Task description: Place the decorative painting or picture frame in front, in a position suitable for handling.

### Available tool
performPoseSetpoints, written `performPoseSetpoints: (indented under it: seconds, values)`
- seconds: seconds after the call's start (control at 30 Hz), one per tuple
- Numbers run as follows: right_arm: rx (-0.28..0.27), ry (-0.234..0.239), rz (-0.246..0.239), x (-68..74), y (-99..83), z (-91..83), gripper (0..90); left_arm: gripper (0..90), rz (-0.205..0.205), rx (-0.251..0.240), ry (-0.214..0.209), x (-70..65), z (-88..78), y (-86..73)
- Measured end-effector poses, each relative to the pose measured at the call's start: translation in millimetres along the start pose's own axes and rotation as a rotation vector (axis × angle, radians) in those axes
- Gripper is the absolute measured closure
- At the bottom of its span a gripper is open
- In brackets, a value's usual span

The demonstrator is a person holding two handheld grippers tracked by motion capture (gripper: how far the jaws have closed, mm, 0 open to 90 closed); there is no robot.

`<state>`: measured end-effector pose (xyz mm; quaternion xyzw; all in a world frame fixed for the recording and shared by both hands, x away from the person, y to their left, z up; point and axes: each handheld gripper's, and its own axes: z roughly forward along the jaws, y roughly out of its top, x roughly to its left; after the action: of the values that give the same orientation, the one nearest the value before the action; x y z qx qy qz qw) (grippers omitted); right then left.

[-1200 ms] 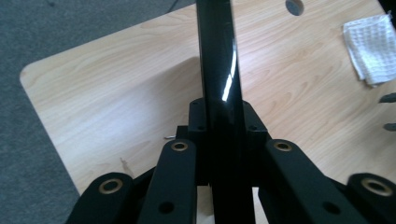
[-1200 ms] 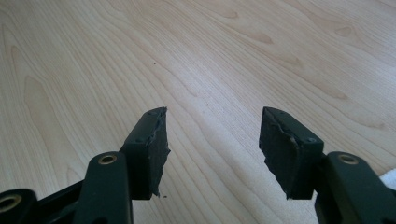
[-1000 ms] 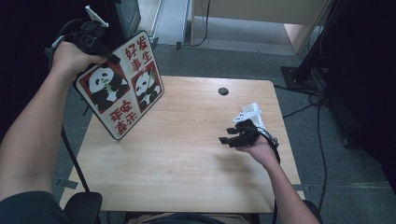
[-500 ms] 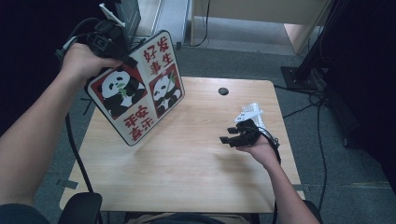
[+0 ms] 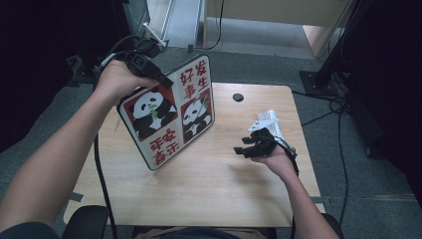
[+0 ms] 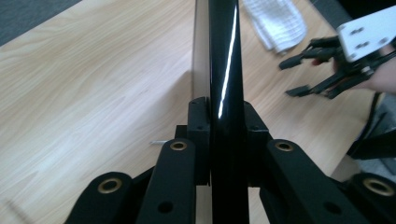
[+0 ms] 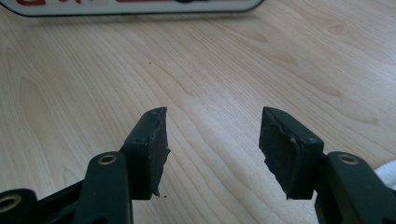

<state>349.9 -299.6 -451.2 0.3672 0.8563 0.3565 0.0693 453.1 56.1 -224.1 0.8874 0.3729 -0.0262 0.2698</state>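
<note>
Clamped tight on the top edge of the panda board (image 5: pixel 171 117), my left gripper (image 5: pixel 158 74) is holding it tilted above the table (image 5: pixel 209 189). Over at the right, my right gripper (image 5: pixel 249 144) is hovering with jaws spread, gripping nothing, just beside the white cloth (image 5: pixel 266 121).

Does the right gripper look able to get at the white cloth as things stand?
Probably yes: the right gripper is open and empty, with the white cloth lying just beyond it on bare table, nothing between them.
</note>
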Motion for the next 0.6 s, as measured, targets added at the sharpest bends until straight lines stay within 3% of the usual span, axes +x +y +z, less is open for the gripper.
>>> performPoseSetpoints:
  seconds: [0.17,0.33,0.6]
  values:
    - [-0.007,-0.004,0.001,-1.1,-0.2,-1.0,41.9,79.2,0.03,0.011,-0.016,-15.0,8.7,6.1]
    - [-0.011,-0.007,0.006,-2.1,-0.6,-2.4,41.9,79.4,0.02,0.007,-0.041,-21.6,13.0,6.7]
    - [-0.01,-0.006,0.011,-2.7,-0.6,-2.6,41.9,79.2,0.02,0.004,-0.044,-29.6,16.5,6.1]
